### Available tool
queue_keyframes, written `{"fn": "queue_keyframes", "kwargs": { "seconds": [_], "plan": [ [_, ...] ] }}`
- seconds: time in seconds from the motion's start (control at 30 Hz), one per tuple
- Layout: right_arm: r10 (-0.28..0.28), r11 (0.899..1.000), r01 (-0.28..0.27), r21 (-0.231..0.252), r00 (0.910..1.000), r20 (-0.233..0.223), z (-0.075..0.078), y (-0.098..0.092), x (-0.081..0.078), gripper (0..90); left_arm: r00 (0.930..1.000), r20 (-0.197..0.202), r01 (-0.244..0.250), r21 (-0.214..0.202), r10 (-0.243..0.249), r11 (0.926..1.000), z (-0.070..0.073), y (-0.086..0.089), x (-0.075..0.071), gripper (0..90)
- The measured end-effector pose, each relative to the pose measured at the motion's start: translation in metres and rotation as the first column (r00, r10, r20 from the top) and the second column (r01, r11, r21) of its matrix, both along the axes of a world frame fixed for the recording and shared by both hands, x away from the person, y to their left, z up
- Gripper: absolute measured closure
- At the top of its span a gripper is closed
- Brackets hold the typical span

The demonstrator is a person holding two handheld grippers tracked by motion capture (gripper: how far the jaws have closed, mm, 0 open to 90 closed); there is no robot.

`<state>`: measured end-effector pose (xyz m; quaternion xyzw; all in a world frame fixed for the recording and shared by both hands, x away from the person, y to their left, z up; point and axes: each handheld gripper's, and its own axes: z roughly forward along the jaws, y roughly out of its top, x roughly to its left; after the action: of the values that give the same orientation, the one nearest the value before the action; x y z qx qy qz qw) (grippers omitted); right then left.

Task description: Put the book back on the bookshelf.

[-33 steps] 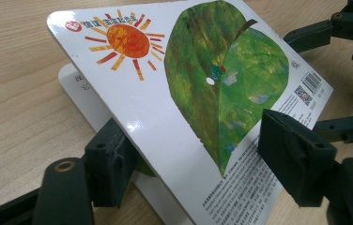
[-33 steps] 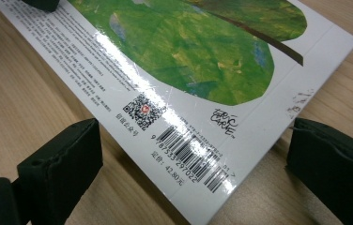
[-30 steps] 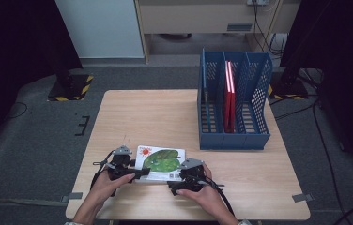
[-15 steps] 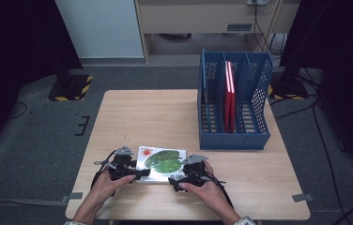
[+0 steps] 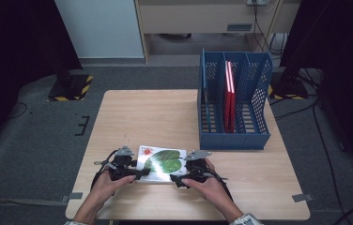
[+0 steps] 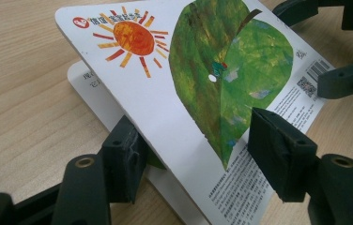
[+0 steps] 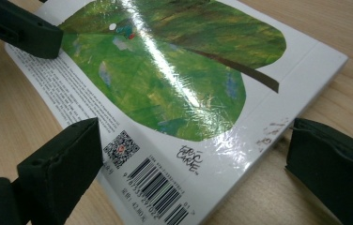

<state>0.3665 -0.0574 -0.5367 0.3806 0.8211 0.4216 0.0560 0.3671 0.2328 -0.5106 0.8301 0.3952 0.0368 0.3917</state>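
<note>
My left hand-held gripper (image 6: 198, 154), jaws just closing, straddles lifted book (image 6: 203, 93) cover; right hand-held gripper (image 7: 188, 164) spread astride book corner on desk (image 5: 165, 117).

The high view looks forward and down from above the person's side onto the light wooden table (image 5: 165, 117), far enough off to take in the surrounding floor. The left gripper view and the right gripper view each sit close over the tabletop, looking along their own black jaws. All three share the glossy white picture book with a green leaf cover (image 5: 161, 162) (image 6: 203, 93) (image 7: 174, 79).
</note>
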Motion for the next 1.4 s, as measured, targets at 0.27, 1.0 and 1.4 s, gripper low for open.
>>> {"fn": "queue_keyframes", "kwargs": {
  "seconds": [0.27, 1.0, 1.4],
  "plan": [
    [0.002, 1.000, -0.002, -0.006, 1.0000, 0.004, -0.001, 0.000, 0.007, 2.6, 0.9992, 0.038, 0.009, 0.005, -0.009, 0.9999, 0.003, 0.000, -0.003, 38.4],
    [-0.001, 1.000, 0.001, 0.009, 0.9994, -0.035, 0.001, -0.005, 0.027, 2.5, 0.9927, 0.117, 0.025, 0.049, -0.031, 0.9985, 0.010, -0.005, -0.007, 38.7],
    [-0.019, 1.000, 0.020, 0.013, 0.9994, -0.029, 0.001, -0.009, 0.029, 3.7, 0.9925, 0.120, 0.010, 0.093, -0.021, 0.9956, 0.007, -0.002, -0.006, 41.1]
  ]
}}
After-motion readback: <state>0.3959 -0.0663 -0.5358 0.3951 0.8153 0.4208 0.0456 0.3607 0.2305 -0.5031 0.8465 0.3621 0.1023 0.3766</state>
